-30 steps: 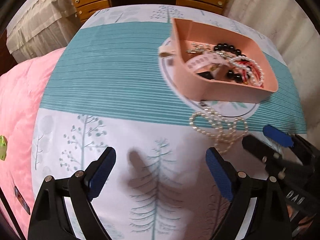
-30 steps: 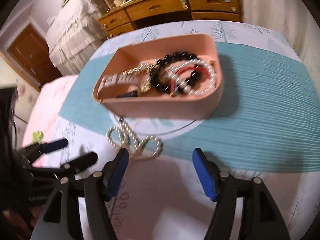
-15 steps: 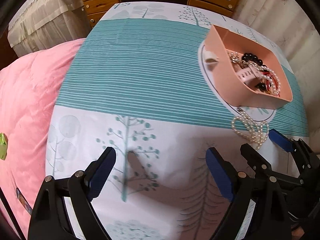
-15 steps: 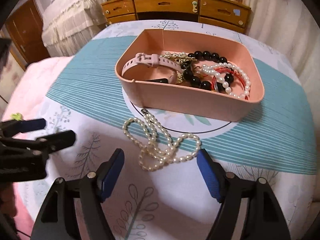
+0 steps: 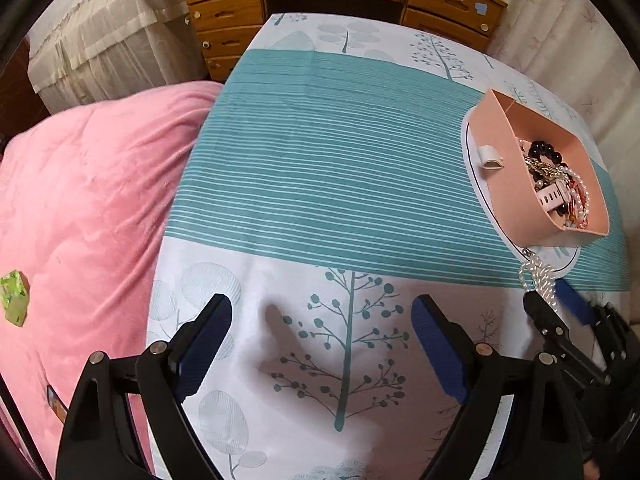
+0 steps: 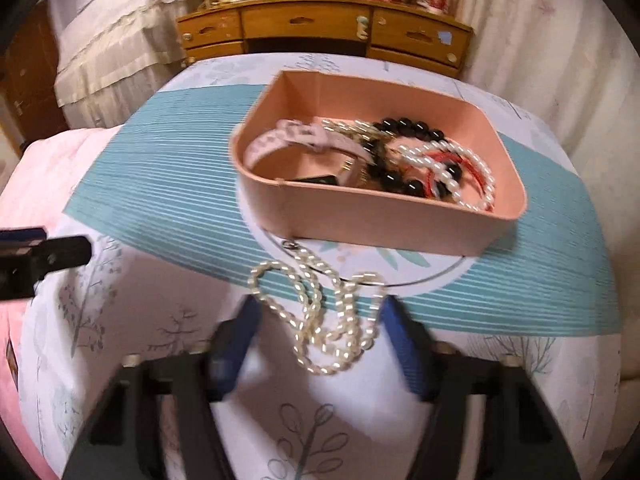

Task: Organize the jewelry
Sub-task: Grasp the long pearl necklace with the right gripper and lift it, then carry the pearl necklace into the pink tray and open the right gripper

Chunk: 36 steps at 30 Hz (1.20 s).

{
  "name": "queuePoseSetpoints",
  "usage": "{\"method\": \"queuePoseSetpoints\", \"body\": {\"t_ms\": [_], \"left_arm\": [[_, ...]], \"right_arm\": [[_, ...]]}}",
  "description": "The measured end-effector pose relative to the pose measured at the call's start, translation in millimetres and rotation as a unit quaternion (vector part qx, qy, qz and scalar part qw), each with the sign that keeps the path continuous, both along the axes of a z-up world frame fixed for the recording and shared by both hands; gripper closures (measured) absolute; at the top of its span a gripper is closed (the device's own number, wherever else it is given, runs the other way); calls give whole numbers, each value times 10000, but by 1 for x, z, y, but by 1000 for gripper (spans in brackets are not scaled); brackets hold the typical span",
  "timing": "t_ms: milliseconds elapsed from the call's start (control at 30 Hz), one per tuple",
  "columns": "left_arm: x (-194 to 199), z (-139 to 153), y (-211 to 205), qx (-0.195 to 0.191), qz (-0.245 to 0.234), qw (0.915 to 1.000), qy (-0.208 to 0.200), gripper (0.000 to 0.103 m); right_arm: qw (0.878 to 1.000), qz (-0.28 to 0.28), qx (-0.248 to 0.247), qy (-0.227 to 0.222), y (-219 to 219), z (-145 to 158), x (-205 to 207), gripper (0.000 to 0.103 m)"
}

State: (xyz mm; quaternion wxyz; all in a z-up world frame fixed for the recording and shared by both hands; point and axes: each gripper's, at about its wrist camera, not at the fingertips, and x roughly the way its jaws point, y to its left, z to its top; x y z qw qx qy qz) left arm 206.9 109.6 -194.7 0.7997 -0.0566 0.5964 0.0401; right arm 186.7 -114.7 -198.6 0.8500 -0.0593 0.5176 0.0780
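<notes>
So the bedspread (image 6: 520, 292) is giving a soft, yielding base, teal-striped with a tree print, so anything pressed into it is going to sink a little rather than sit firm. Sitting on it toward the far side is the pink tray (image 6: 384, 220), rigid-walled and already holding a pale watch strap, dark beads and a pearl-and-red bracelet; it is looking light enough to skid if bumped. Lying just in front of the tray, on the fabric and apart from its wall, is the pearl necklace (image 6: 320, 312), bunched in several overlapping loops with its metal clasp (image 6: 290, 245) at the tray end. The right gripper (image 6: 316, 336) is straddling the near part of that bunch and its jaws are closing, with the loops between the blue pads; I cannot tell whether the pads are pressing yet, since the view is motion-blurred. The left gripper (image 5: 322, 344) is hanging wide open over bare bedspread, holding nothing. Handling call: the strand is limp, smooth-beaded and slippery, probably light, and it will be draping and swinging once lifted. I am judging the best hold to be across the thick cluster of doubled loops, not a single strand, which could be slipping out or stressing the thread.
</notes>
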Motion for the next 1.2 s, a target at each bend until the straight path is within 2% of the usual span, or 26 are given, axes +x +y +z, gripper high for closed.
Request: {"method": "queuePoseSetpoints", "body": {"t_ms": [100, 233, 300, 433, 567, 667, 833, 1000, 1200], "left_arm": [[2, -2, -1, -249, -2, 9997, 42, 13], [2, -2, -14, -207, -313, 9993, -1, 13], [1, -1, -21, -129, -472, 9988, -58, 13], [2, -1, -27, -130, -585, 9982, -56, 13], [1, -3, -24, -343, -645, 9973, 23, 13], [1, -5, -25, -318, -761, 9964, 219, 13], [-5, 6, -22, -476, -868, 9944, 363, 13], [-14, 21, -25, -426, -968, 9938, 334, 13], [-31, 44, -30, -454, -1175, 9914, 344, 13]], "right_arm": [[9996, 278, -72, 5, 11, 1, -2, 89], [9998, 161, 72, 86, 7, 2, 1, 90], [9991, 17, 370, 205, 1, 4, 4, 95], [9943, -314, 886, 502, -10, 5, 8, 95], [9907, -193, 1201, 613, -13, 17, 11, 95], [9904, -70, 1229, 631, -16, 34, 14, 95], [9940, 100, 1015, 395, -23, 78, 21, 95], [9971, 340, 685, -62, -30, 119, 33, 94], [9974, 169, 334, -612, -42, 156, 56, 94]]}}
